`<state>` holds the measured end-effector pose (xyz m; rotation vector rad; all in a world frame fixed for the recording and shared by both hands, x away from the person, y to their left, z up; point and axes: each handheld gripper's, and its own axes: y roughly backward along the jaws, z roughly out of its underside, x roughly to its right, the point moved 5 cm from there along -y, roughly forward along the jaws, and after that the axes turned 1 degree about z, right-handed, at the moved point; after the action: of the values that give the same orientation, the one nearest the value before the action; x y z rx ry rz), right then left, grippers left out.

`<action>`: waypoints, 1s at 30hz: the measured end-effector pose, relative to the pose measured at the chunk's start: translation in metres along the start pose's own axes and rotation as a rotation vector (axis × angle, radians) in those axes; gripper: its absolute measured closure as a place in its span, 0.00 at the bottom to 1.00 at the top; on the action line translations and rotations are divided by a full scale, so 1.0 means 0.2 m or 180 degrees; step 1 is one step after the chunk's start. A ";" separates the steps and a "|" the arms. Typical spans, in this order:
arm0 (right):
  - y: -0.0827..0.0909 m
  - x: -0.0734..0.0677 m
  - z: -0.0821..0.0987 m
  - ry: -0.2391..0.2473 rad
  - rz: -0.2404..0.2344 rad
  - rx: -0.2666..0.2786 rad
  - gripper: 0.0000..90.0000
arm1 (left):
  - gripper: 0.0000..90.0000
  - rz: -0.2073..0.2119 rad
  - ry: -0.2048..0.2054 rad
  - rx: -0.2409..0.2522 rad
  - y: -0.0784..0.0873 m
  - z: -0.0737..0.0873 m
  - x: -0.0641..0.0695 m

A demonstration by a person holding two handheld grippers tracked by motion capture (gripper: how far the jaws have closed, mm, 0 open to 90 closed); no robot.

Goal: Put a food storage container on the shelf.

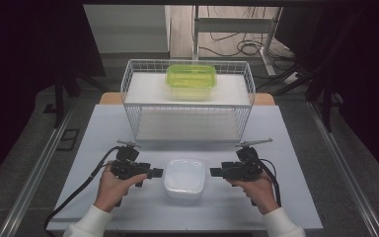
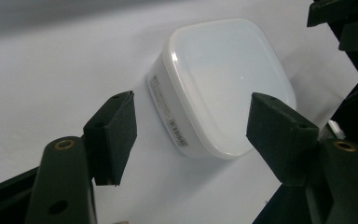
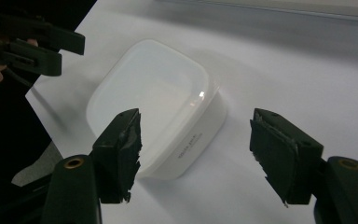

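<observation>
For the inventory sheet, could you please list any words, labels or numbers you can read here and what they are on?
Side label on the white square plastic lidded container: printed lines, too small and blurred to read.
Small print on another side of it, seen from the right gripper view: also unreadable.
Green translucent plastic container on the white wire rack: no text visible.

Ahead of the left tool [image 2: 191,135], whose 2 jaws stand apart and grip nothing, a lidded white container [image 2: 223,84] rests on the white bench [image 2: 65,65].
</observation>
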<state>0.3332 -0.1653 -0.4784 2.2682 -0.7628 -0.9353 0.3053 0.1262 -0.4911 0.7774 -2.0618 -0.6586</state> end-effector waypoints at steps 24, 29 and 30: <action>-0.19 0.00 0.06 -0.0416 -0.0177 -0.0110 0.58 | 0.48 0.0218 0.0300 -0.0043 -0.14 0.01 -0.05; -0.22 0.00 0.08 -0.0493 -0.0227 -0.0152 0.62 | 0.51 0.0287 0.0382 -0.0026 -0.17 0.02 -0.06; -0.22 0.00 0.08 -0.0508 -0.0232 -0.0160 0.63 | 0.53 0.0305 0.0395 -0.0027 -0.18 0.02 -0.06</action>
<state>0.3335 -0.1391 -0.5180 2.2100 -0.7196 -1.1680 0.3180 0.1120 -0.5233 0.6925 -1.9687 -0.5517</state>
